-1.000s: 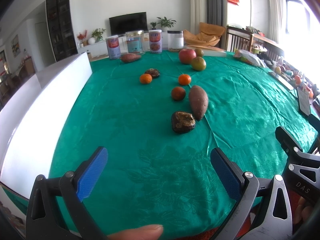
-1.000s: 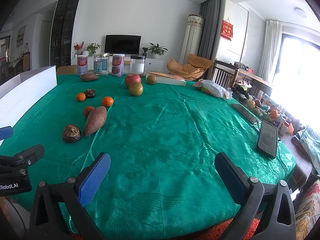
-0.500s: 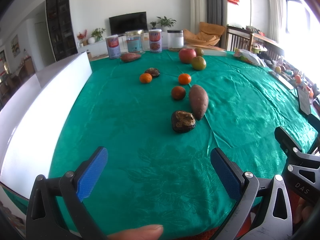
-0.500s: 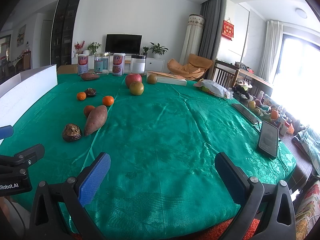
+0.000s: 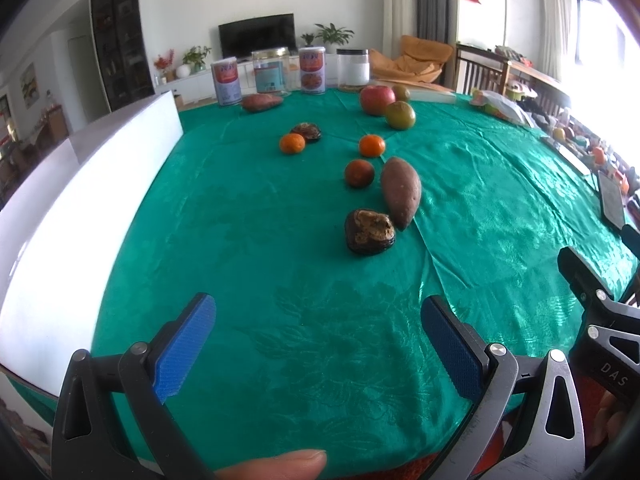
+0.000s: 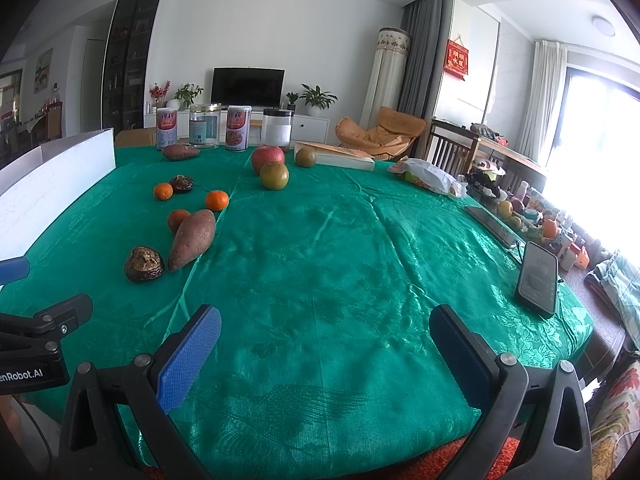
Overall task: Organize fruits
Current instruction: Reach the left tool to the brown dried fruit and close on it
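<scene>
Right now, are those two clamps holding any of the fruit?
No. The left gripper and right gripper both have open jaws with nothing between them, above the green tablecloth.

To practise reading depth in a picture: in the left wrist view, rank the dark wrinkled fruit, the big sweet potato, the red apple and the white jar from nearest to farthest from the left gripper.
Measured from the left gripper:
1. Dark wrinkled fruit, centre, just ahead.
2. Big sweet potato, right beside it, reaching farther back.
3. Red apple, far right of centre.
4. White jar, at the table's far edge.
</scene>
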A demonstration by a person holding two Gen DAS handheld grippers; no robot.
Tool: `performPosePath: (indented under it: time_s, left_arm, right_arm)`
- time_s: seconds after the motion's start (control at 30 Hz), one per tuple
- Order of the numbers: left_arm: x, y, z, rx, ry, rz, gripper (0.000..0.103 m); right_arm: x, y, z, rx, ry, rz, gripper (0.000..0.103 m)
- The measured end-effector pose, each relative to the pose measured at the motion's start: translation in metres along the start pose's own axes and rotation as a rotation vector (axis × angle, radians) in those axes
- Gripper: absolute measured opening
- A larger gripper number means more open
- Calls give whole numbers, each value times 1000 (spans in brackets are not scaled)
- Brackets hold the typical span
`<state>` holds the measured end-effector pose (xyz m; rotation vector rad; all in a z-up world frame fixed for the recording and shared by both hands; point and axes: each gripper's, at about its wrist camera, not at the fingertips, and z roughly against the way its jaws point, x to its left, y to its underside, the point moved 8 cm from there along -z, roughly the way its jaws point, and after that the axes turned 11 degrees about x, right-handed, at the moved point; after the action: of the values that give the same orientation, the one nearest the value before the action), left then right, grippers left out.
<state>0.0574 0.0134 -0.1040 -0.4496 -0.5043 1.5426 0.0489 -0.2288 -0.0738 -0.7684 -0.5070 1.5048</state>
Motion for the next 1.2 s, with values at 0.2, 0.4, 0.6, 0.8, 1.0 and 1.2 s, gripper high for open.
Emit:
performPosePath:
  time_s: [0.2, 0.4, 0.6, 0.8, 1.0, 1.2]
  left_arm:
    - [4, 6, -15, 69, 2, 9, 103]
    - [4, 15, -39, 169, 4, -11, 103]
    - [9, 13, -45, 179, 35, 10, 103]
    - [8, 10, -45, 179, 30, 3, 103]
    - [15, 8, -47, 278, 61, -37, 103]
    - [25, 3, -35, 241, 158, 59, 102]
  right_arm:
    - [-4, 3, -6, 24, -4, -12, 103]
    - [-2, 9, -19, 82, -31, -28, 103]
    - [5, 18, -38, 157, -45, -37, 103]
    - [13, 21, -46, 182, -39, -10, 103]
    - [20, 22, -47, 185, -37, 10, 103]
    - [15, 21, -43, 179, -49, -14, 103]
